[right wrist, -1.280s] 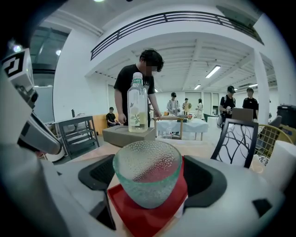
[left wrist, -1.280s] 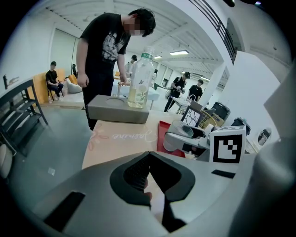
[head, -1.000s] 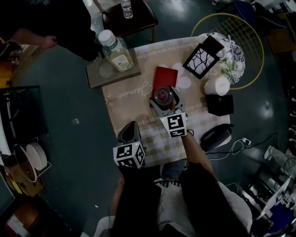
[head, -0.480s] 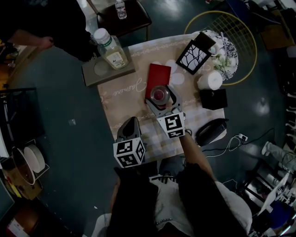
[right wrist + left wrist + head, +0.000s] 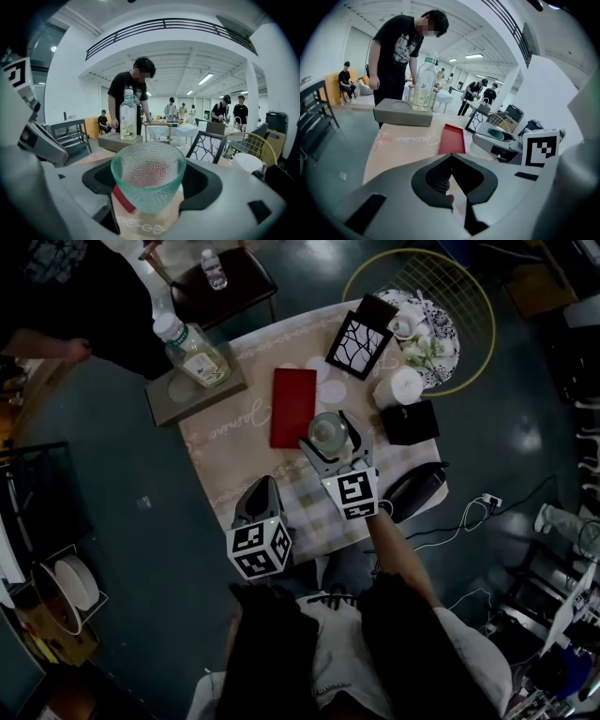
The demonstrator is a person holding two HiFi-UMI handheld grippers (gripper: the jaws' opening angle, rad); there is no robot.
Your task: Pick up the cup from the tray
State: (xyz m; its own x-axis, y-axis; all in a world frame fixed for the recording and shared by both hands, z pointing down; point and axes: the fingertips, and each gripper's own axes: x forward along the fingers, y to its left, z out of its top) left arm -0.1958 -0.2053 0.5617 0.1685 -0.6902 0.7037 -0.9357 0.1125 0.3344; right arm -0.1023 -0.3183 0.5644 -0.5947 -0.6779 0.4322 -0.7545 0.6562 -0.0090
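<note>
The right hand-held gripper (image 5: pixel 328 433) stands wide, its two jaws closed on either side of the cup (image 5: pixel 327 429), a pebbled, blue-green glass. In the right gripper view the cup fills the centre of the frame, upright. Dark pads press on its left and right walls, and its rim rises above the jaws. It looks empty.

In the head view the cup sits just right of the lower right corner of the red tray (image 5: pixel 292 407), not on it. The tray lies flat on the table (image 5: pixel 225 439), a little above the middle of the frame. In the right gripper view a strip of red shows below and left of the glass. The cup seems to hang clear of the cloth, though the head view is too dark and steep to be sure of the gap.

The left hand-held gripper (image 5: pixel 263 486) is in the lower middle of the head view, left of the right one and apart from the tray. In its own view the jaws meet at their tips with nothing between them.

At the upper left of the head view a bottle (image 5: pixel 192 351) stands on a grey block (image 5: pixel 183 395). A person (image 5: pixel 401 51) in black stands behind it.
</note>
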